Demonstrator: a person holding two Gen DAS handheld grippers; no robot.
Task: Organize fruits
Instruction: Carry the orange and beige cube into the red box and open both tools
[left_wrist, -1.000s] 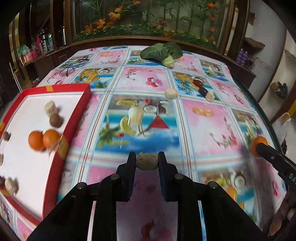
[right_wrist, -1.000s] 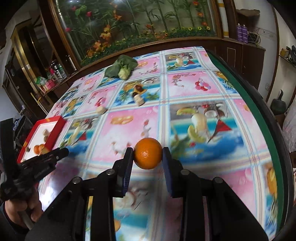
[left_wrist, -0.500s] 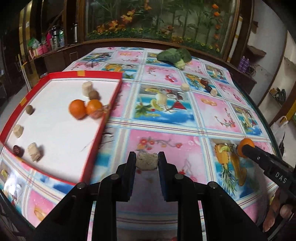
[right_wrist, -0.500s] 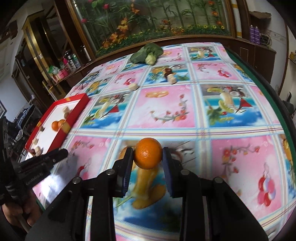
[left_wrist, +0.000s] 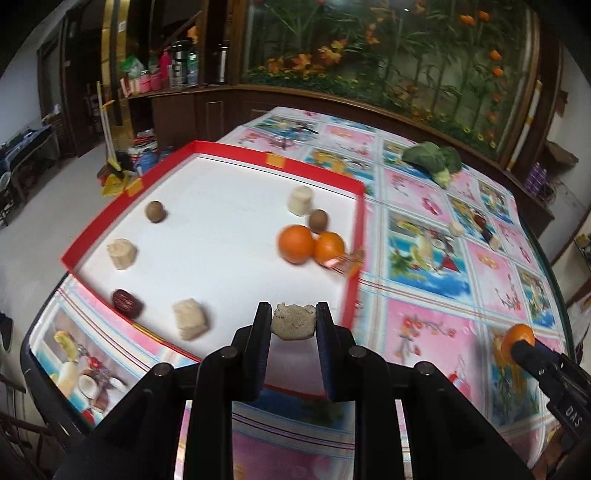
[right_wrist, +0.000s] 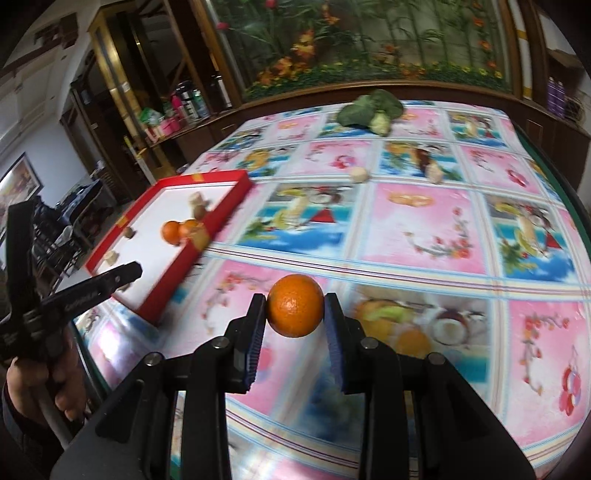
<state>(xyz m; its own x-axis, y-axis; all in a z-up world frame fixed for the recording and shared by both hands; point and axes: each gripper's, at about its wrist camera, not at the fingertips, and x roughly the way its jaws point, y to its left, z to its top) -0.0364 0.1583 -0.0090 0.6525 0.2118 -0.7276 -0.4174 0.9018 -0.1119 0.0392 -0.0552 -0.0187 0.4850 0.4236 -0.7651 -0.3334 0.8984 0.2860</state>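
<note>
My left gripper (left_wrist: 293, 325) is shut on a pale beige fruit chunk (left_wrist: 293, 322) and holds it above the near right corner of the red-rimmed white tray (left_wrist: 229, 221). The tray holds two oranges (left_wrist: 295, 243), brown round fruits (left_wrist: 155, 211), pale chunks (left_wrist: 189, 319) and a dark red date (left_wrist: 127, 302). My right gripper (right_wrist: 295, 312) is shut on an orange (right_wrist: 295, 311) above the fruit-print tablecloth, right of the tray (right_wrist: 177, 266). The right gripper with its orange also shows in the left wrist view (left_wrist: 519, 338).
A green leafy vegetable (right_wrist: 371, 109) lies at the far side of the table. Loose pale chunks (right_wrist: 359, 173) and a dark piece (right_wrist: 428, 162) lie mid-table. The table's edge runs along the right (right_wrist: 561, 177). Shelves with bottles stand at the far left.
Both grippers have moved left toward the tray with their loads. The left one now hangs over the tray's near right corner; the tray looms larger in both views.
</note>
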